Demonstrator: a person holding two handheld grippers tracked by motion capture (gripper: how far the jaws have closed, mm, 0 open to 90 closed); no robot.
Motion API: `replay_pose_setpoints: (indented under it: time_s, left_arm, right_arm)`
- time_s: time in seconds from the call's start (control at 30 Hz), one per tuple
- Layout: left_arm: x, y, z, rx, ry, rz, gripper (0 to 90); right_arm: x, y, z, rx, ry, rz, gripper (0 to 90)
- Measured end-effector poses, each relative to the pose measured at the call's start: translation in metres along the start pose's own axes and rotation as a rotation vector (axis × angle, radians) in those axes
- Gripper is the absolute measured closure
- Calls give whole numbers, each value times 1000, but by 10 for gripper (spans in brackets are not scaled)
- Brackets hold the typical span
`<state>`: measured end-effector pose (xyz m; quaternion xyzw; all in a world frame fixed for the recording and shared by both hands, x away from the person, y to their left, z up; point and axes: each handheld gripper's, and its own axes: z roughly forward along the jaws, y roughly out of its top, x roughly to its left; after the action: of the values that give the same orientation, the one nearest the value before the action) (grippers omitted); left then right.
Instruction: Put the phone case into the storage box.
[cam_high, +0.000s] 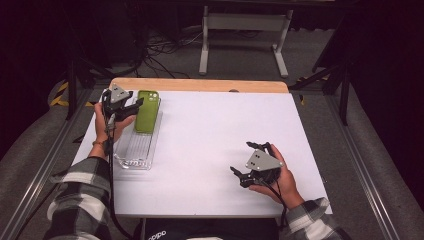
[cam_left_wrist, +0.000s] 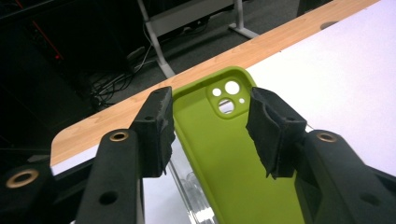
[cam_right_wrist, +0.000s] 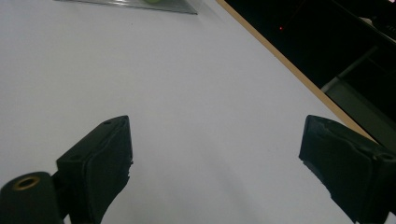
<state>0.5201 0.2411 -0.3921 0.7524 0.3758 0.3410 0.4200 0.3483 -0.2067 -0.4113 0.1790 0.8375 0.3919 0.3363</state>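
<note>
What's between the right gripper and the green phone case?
Bare white table surface. In the high view nothing sits between the right gripper and the green phone case, which lies on a clear tray; the right gripper view agrees.

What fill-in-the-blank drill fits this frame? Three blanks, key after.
1. The phone case is coloured ____.
2. The case lies partly on a clear plastic ____.
3. The left gripper has its jaws ____ on either side of the case.
Missing words: green; tray; open
</note>
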Motion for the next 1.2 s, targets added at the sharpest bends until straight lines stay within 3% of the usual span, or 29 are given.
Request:
replay_pose_setpoints:
  time_s: [0.8, 1.2]
  left_arm:
    - [-12, -14, -29, -85, -46, -24, 418]
    - [-23, -16, -43, -132, -52, -11, 367]
  right_arm:
    - [0, 0, 1, -16, 5, 20, 105]
    - [-1, 1, 1, -22, 0, 30, 107]
